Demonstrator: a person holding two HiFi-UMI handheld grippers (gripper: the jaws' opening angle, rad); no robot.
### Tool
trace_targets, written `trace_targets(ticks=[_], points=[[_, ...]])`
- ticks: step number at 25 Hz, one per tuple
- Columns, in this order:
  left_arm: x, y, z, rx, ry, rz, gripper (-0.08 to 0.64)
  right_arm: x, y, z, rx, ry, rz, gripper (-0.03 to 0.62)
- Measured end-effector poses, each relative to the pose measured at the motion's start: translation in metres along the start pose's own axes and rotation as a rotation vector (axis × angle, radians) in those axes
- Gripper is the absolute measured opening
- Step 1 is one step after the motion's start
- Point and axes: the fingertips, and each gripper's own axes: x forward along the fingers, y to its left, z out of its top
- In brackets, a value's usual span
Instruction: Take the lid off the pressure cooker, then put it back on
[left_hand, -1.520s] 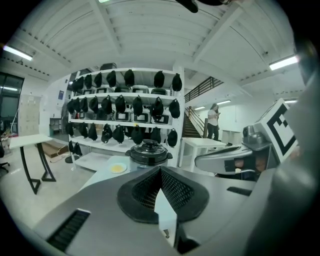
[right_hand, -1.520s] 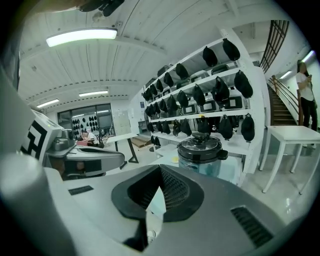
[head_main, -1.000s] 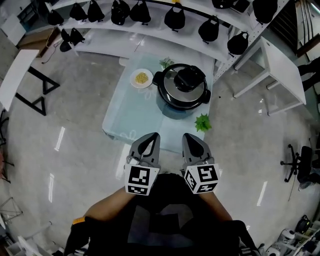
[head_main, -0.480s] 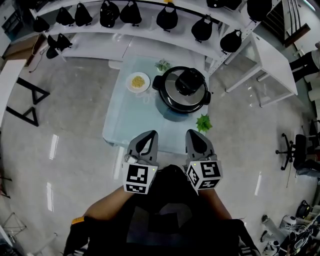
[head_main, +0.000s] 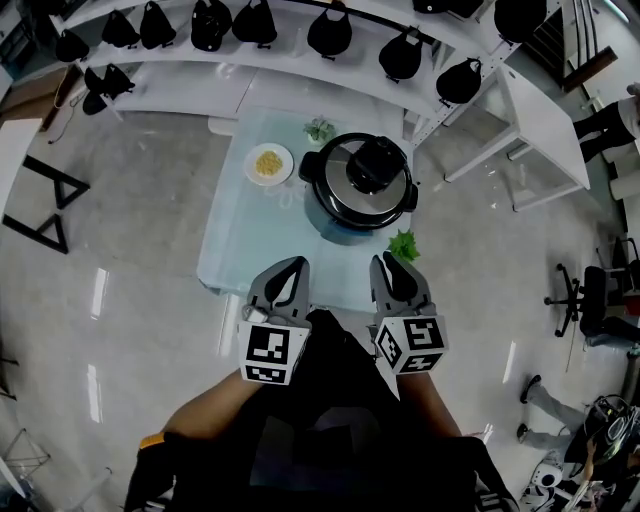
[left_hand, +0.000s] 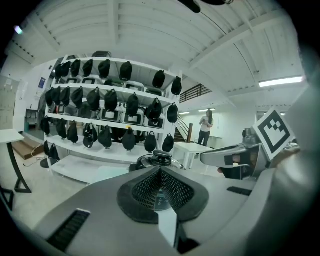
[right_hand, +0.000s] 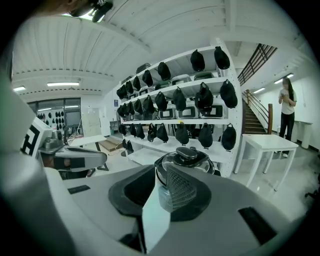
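While both tools are held low before the body, short of the table's near edge, nothing is touched by either. The left tool (head_main: 287, 268) is seen with its jaws pressed together, the meshed pads meeting along one line with nothing between them. The right tool (head_main: 388, 265) has just been opening: its jaws are parted by a narrow gap in which nothing is held, and only the distant cooker is seen through it. The two tools are kept side by side and apart, both pointed toward the table, and a marker cube (head_main: 272, 355) is carried at the rear of each.

Beyond them, the pale table (head_main: 235, 255) is found. A near sprig (head_main: 402, 246) of green is laid by its right edge, just beside the cooker (head_main: 345, 225). The cooker is set on the right half of the table, well apart from both tools. Its lid (head_main: 345, 195) is seated on it, with a black knob (head_main: 375, 165) at the centre. A plate (head_main: 268, 163) of yellow food is placed to the cooker's left, apart from it, and a far sprig (head_main: 319, 129) is laid behind the cooker.

Behind the table, a white rack (head_main: 300, 62) is hung with black bags (head_main: 330, 35). Farthest off, a person (right_hand: 287, 107) is seen standing by a staircase.
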Motion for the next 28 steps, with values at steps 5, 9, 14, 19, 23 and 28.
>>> trace_targets(ticks=[5,9,14,19,23,28], points=[[0.014,0.008,0.007,0.008,0.014,0.037,0.006,0.021,-0.016,0.007,-0.003,0.004,0.023,0.12],[0.033,0.016,0.016,0.019,0.02,0.062,0.007,0.045,-0.031,0.018,-0.033,0.002,0.05,0.157],[0.066,0.028,0.024,0.015,0.037,0.093,0.006,0.08,-0.054,0.027,-0.075,0.011,0.085,0.186],[0.095,0.037,0.03,0.017,0.062,0.116,0.006,0.114,-0.075,0.037,-0.125,0.032,0.129,0.216],[0.118,0.044,0.029,0.009,0.091,0.134,0.006,0.142,-0.085,0.039,-0.18,0.063,0.193,0.245],[0.142,0.051,0.026,0.012,0.119,0.151,0.006,0.173,-0.089,0.036,-0.248,0.089,0.272,0.275]])
